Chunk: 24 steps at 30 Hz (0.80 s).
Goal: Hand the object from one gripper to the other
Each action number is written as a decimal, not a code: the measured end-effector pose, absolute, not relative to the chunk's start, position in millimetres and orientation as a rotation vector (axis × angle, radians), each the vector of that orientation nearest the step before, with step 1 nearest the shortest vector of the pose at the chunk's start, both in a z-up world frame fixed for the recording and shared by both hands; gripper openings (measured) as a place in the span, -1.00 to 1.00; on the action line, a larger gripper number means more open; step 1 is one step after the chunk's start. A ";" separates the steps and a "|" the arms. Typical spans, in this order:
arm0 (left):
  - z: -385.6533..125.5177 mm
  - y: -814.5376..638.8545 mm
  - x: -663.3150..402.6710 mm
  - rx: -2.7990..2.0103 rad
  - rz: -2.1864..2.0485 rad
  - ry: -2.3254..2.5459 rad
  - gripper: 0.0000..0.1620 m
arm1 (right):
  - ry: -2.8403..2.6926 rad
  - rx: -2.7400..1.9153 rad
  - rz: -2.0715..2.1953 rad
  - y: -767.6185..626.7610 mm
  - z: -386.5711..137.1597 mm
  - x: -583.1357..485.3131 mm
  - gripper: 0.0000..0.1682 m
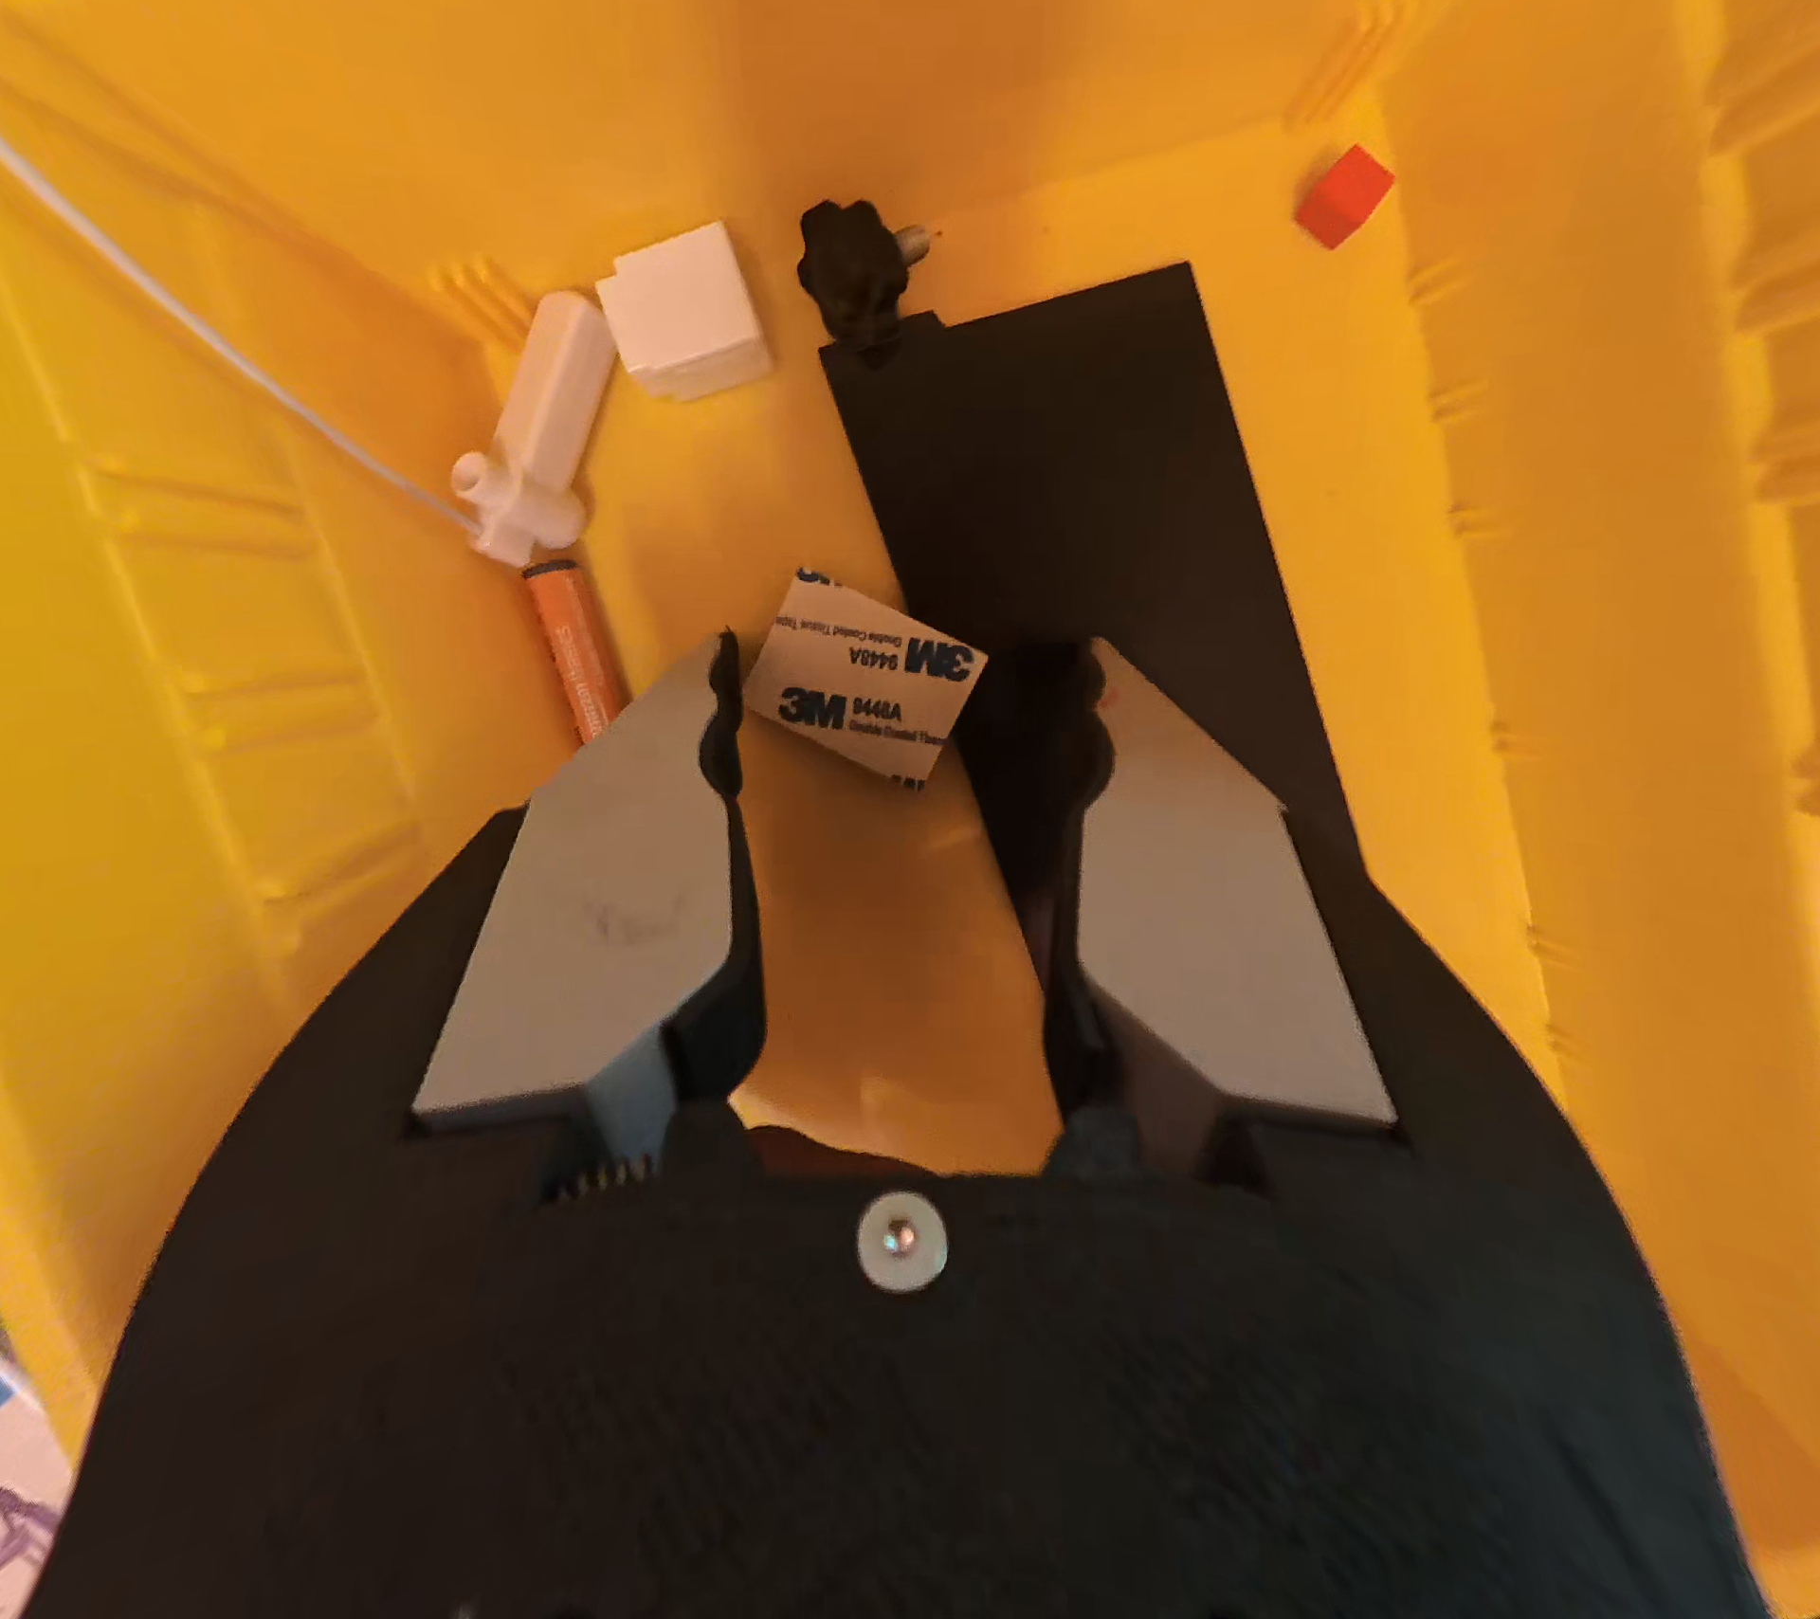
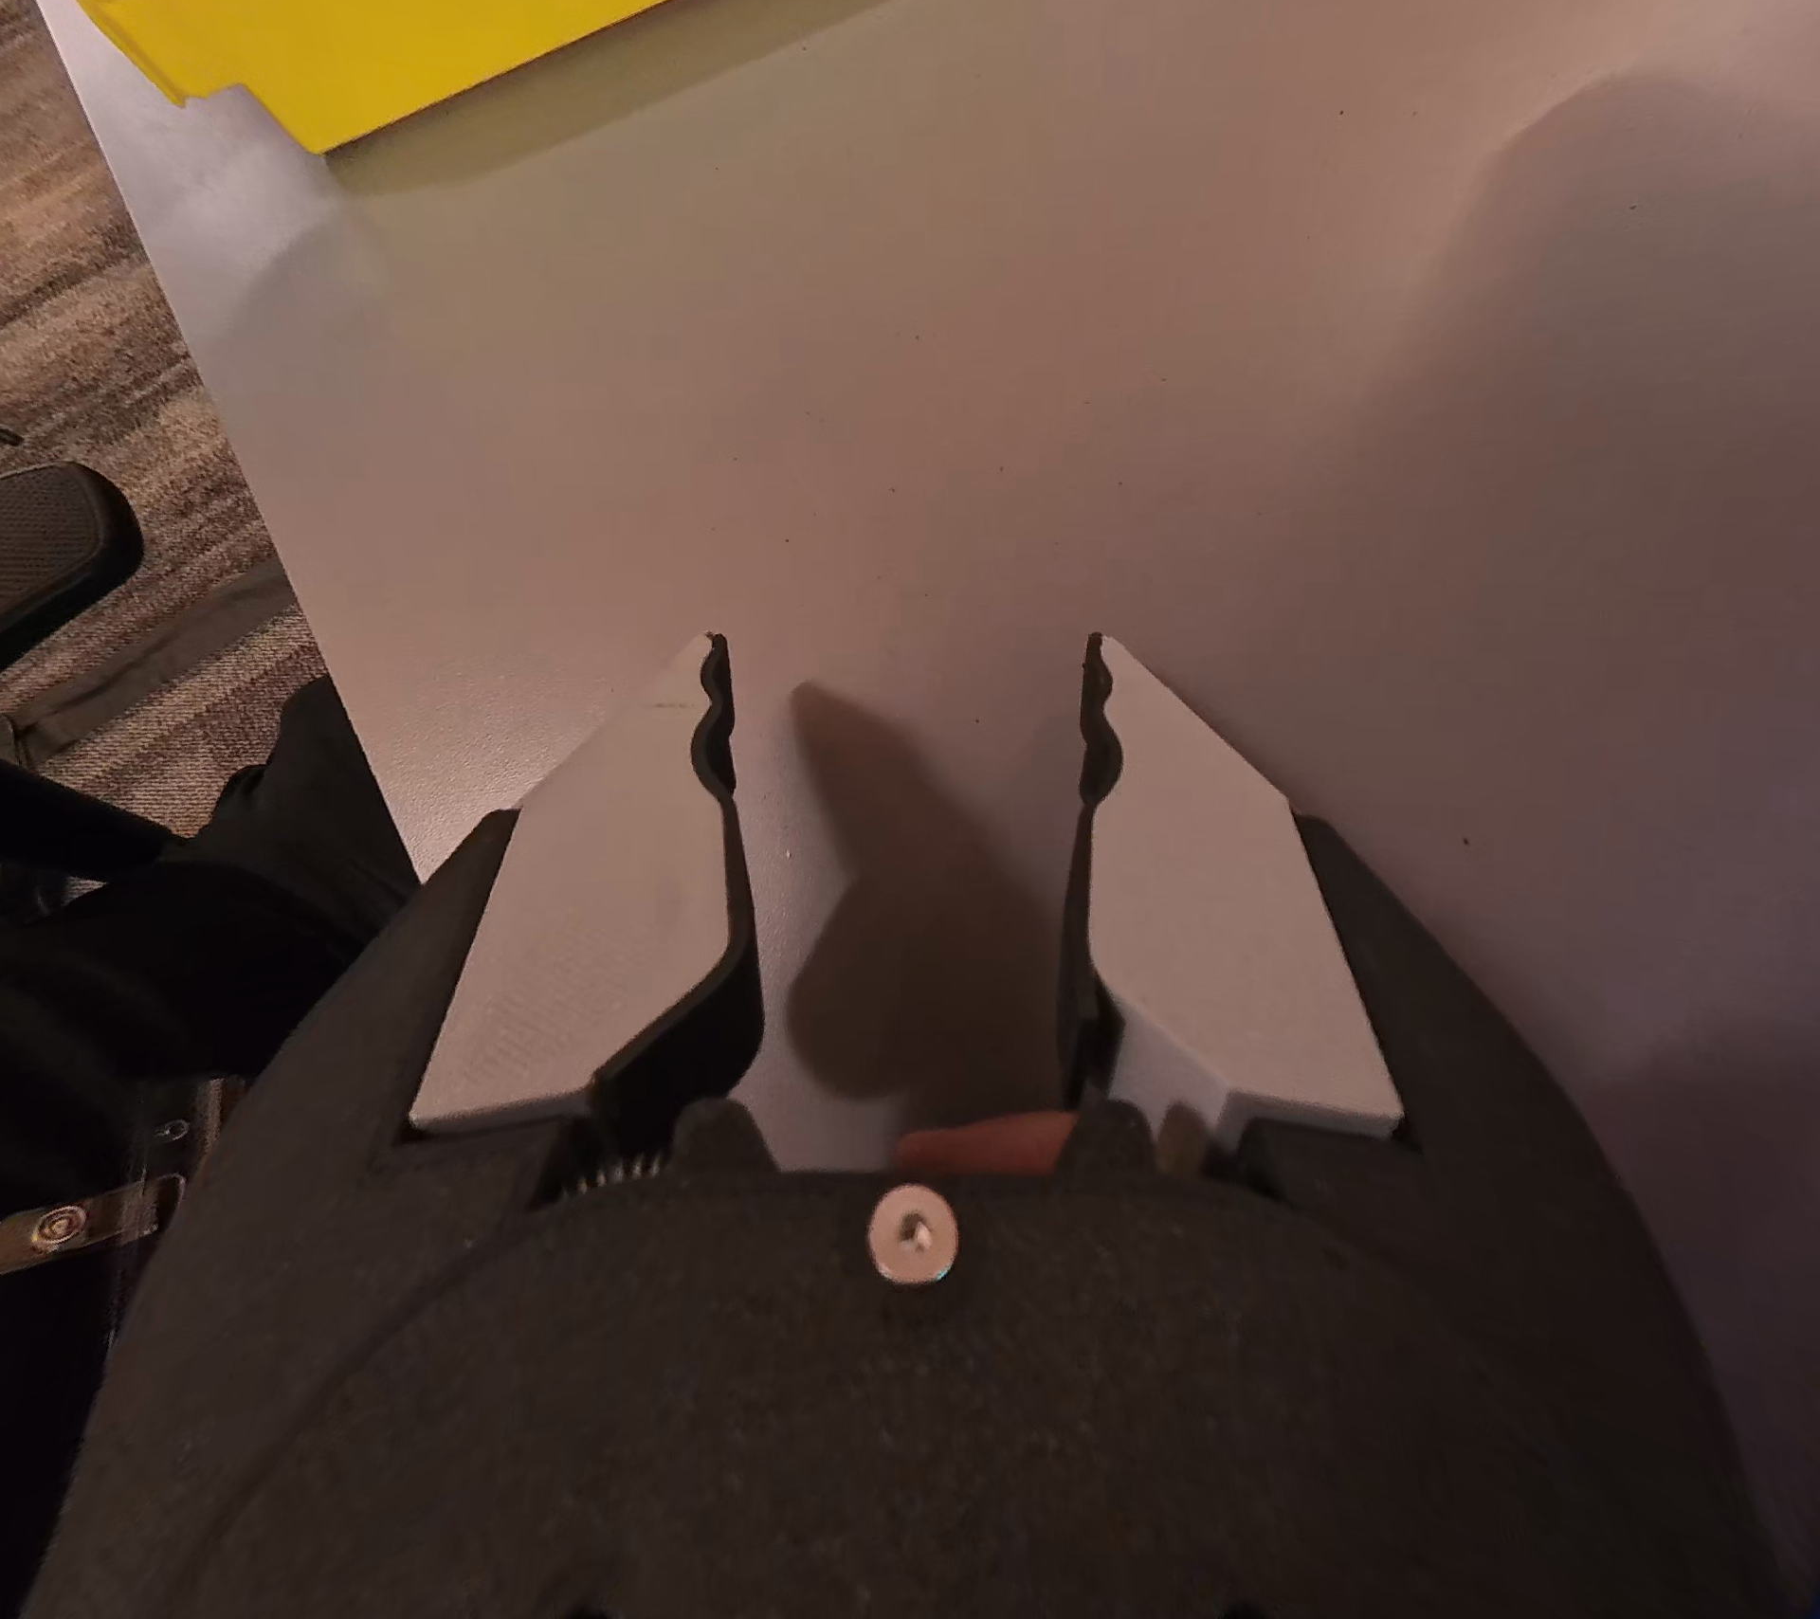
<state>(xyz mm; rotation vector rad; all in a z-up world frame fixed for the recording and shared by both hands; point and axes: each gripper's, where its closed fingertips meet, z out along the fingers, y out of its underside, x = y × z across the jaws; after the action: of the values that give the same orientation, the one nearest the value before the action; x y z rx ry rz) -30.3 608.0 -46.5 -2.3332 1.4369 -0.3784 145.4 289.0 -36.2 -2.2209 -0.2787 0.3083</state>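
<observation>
Left gripper (image 1: 906,656) is down inside the yellow bin (image 1: 295,685), jaws apart and holding nothing. Directly ahead of its tips on the bin floor lies a small white adhesive pad (image 1: 867,685) with printed backing — it sits in line with the gap, just beyond the fingertips, not yet between them. This looks like the object being approached, though the task sentence does not say which item is meant. Other contents: a black flat plate (image 1: 1064,488) beside the pad on the right, a black knob (image 1: 847,272) at the plate's far corner, a white block (image 1: 684,311), a white plastic clip (image 1: 537,439) with a thin line running off to the upper left, an orange cylinder (image 1: 576,656) partly hidden behind the left finger, and a red cube (image 1: 1344,193) well apart near the far right wall. Right gripper (image 2: 906,656) hovers over the bare grey table (image 2: 985,291), jaws apart, empty (only its own shadow beneath); the bin shows at the top left of that view. Status: nothing picked up. Remaining, by my judgement — close on the object, lift clear of the bin, bring the grippers together, transfer, release.
</observation>
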 end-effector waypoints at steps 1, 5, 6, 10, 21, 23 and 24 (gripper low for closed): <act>-46.4 608.8 -30.2 -2.331 -0.364 1.454 -0.18 | -0.278 -2.218 0.311 289.1 -35.9 145.4 -0.18; -45.0 612.1 -32.0 -2.283 -0.277 1.568 -0.13 | -0.280 -2.219 0.321 288.9 -36.0 144.8 -0.18; -45.3 610.6 -32.3 -2.286 -0.285 1.592 -0.17 | -0.280 -2.218 0.321 288.9 -35.9 144.7 -0.18; -47.5 602.6 -35.8 -2.336 -0.342 1.655 -0.30 | -0.281 -2.216 0.324 288.9 -35.5 144.7 -0.18; -47.8 597.8 -32.1 -2.281 -0.377 1.713 -0.51 | -0.283 -2.227 0.341 288.9 -37.1 143.6 -0.19; -47.2 599.3 -31.1 -2.261 -0.367 1.703 -0.51 | -0.283 -2.228 0.342 288.9 -37.2 143.6 -0.19; -46.0 601.4 -31.4 -2.240 -0.340 1.698 -0.51 | -0.282 -2.228 0.342 289.0 -37.4 143.6 -0.19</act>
<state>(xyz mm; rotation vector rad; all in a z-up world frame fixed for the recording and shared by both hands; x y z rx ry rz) -31.4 601.4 -46.0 -2.2403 1.6981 -0.3396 143.6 289.0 -37.4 -2.2284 -0.2822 0.3420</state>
